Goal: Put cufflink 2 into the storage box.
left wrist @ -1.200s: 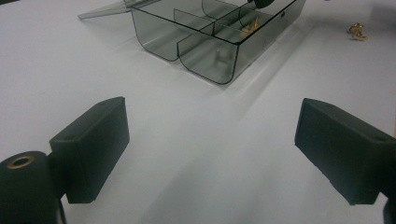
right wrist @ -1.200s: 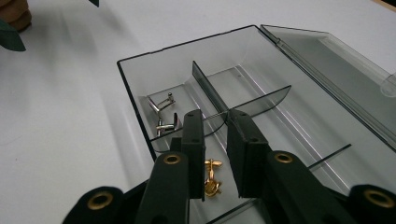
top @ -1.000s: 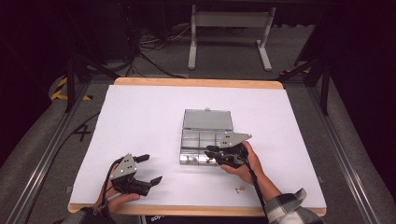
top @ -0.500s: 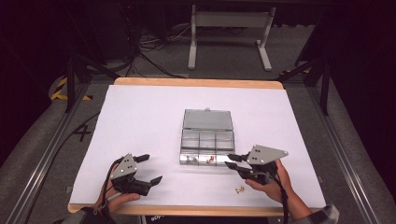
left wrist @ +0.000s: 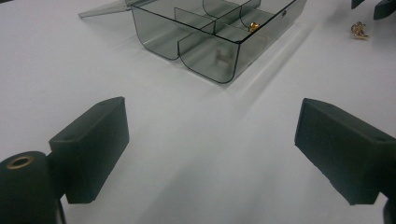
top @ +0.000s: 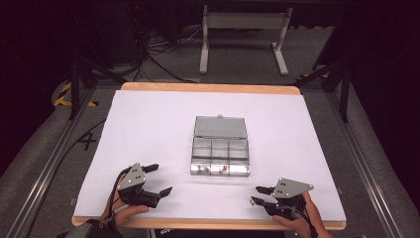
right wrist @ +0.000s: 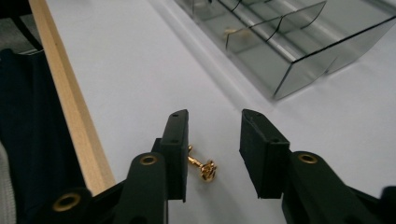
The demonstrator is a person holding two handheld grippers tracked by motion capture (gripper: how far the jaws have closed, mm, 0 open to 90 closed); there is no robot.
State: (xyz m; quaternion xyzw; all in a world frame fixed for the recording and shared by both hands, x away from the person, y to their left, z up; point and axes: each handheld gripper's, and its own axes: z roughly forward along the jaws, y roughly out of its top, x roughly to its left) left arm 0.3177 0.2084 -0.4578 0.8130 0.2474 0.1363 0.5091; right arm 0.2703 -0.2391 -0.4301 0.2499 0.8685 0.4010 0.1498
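- Fingers (right wrist: 178, 149) of the right gripper (right wrist: 212, 154) are standing partly apart, and they have just been opening. A small gold earring (right wrist: 201, 167) is lying on the white sheet between them, close against the left finger in the right gripper view. Nothing is pinching it yet.
- Its long side is pointing across the gap, from one finger toward the other, so the fingers would be squeezing it end to end.
- Seen from above, the right gripper (top: 262, 194) is hanging over the near edge of the table (top: 208, 87), and the earring is sitting just under its tips.
- Far off to the left, the left gripper (top: 157, 179) is waiting with its fingers (left wrist: 93, 140) wide and nothing in them. The right hand is much nearer to the earring.
- A clear box (top: 220, 158) with little rooms is lying open in the middle, near but not touching. Small gold bits (left wrist: 252, 26) are already sitting inside.
- Nothing is blocking the way. The wooden table edge (right wrist: 70, 102) is running close beside the earring.
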